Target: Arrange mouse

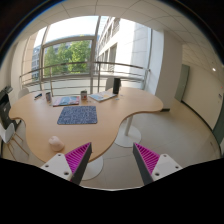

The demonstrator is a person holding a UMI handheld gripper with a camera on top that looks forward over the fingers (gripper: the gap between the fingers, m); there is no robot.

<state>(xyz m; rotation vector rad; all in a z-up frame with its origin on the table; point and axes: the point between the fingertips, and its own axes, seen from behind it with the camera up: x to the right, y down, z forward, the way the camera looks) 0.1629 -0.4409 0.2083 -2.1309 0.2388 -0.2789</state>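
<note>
1. The gripper (111,160) is held high, well back from a curved light-wood desk (60,125). Its two fingers, with ribbed magenta pads (78,157), stand apart with bare space between them, so the tool is released and holds nothing.
2. A dark blue-grey rectangular mouse mat (77,115) lies flat near the middle of the desk, well beyond the fingers.
3. A small white rounded mouse (56,143) sits on the desk edge nearest the gripper, apart from the mouse mat and just beyond the left finger's tip.
4. Behind the mouse mat, toward the window, lies an open laptop or pale flat device (103,96); what exactly it is cannot be told.
5. A dark upright cylinder (116,86) stands beside that device at the far desk edge.
6. Left of the mouse mat's far side lies a flat bluish sheet or book (66,100).
7. Past the desk, a large window (70,55) shows green trees and a pale building.
</note>
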